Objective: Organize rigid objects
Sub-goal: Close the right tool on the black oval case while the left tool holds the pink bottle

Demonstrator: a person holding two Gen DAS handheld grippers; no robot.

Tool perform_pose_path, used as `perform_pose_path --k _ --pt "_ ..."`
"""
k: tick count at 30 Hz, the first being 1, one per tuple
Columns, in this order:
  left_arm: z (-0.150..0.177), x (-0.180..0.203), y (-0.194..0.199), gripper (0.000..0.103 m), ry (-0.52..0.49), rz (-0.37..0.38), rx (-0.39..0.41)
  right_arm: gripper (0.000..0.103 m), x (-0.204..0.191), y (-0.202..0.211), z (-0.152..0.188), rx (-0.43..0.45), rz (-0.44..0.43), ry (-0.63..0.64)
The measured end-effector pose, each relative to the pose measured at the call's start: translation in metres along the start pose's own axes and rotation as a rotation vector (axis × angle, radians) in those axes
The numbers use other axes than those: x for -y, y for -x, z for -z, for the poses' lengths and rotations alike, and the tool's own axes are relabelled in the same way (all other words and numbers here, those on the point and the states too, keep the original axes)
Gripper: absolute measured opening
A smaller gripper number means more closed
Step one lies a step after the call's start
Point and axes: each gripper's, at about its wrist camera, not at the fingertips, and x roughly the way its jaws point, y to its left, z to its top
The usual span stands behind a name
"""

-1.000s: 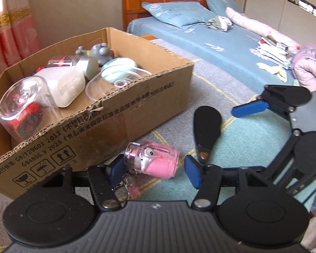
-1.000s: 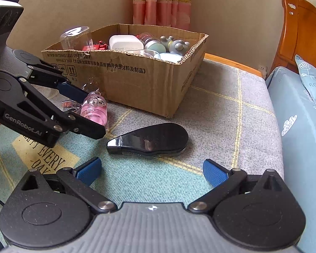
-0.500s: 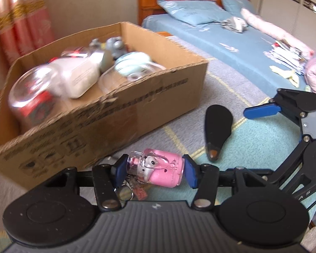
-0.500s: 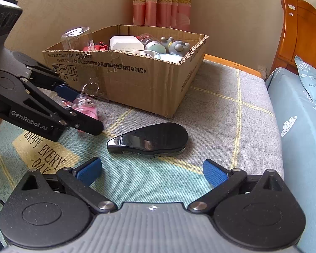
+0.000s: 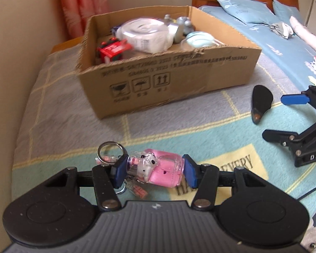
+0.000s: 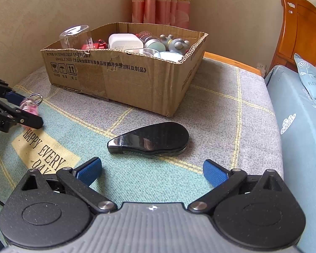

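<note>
My left gripper (image 5: 153, 171) is shut on a pink bottle-shaped keychain (image 5: 158, 169) with a metal ring (image 5: 109, 151), held just above the rug; the keychain also shows in the right wrist view (image 6: 30, 106). A cardboard box (image 5: 174, 78) holding several rigid items stands beyond it, and it shows in the right wrist view too (image 6: 137, 80). A black teardrop-shaped case (image 6: 149, 140) lies on the rug just ahead of my right gripper (image 6: 151, 171), which is open and empty. The case also appears in the left wrist view (image 5: 260, 103).
A patterned rug (image 6: 210, 109) covers the surface. A blue bed (image 5: 273, 27) with pillows and a wooden headboard lies to the right. A wall and pink curtain (image 6: 161, 0) stand behind the box.
My left gripper has closed on the pink keychain and pulled it back and left, away from the box. The right gripper and the black case have not moved.
</note>
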Motion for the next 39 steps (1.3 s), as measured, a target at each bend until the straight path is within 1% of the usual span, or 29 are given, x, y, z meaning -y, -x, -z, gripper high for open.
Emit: perform_pose_path --k 4,9,12,15,24,32,35,37,39 --pt "0.002 0.003 0.0 0.054 -0.009 0.024 0.01 0.103 0.001 -0.001 0.0 0.004 -0.01 0.009" --pt "0.002 0.008 0.0 0.054 -0.054 0.043 0.027 0.103 0.001 -0.002 -0.002 -0.003 -0.018 0.019" --pt "0.003 0.007 0.001 0.055 -0.082 0.07 0.028 0.103 0.002 -0.003 -0.003 -0.003 -0.027 0.027" --pt "0.003 0.007 0.0 0.056 -0.09 0.08 0.033 0.103 0.003 -0.004 -0.004 -0.004 -0.04 0.041" --pt "0.003 0.012 -0.002 0.058 -0.084 0.077 0.037 0.103 0.004 -0.016 -0.018 -0.012 -0.086 0.087" --pt "0.004 0.012 -0.002 0.059 -0.078 0.073 0.038 0.103 0.009 -0.027 -0.033 -0.036 -0.181 0.186" --pt "0.004 0.013 -0.002 0.06 -0.076 0.073 0.038 0.103 0.01 -0.029 -0.036 -0.047 -0.188 0.195" --pt "0.004 0.013 -0.002 0.064 -0.081 0.071 0.036 0.103 0.008 -0.03 -0.037 -0.051 -0.184 0.194" --pt "0.004 0.013 -0.003 0.066 -0.08 0.071 0.034 0.103 0.008 -0.029 -0.037 -0.054 -0.181 0.193"
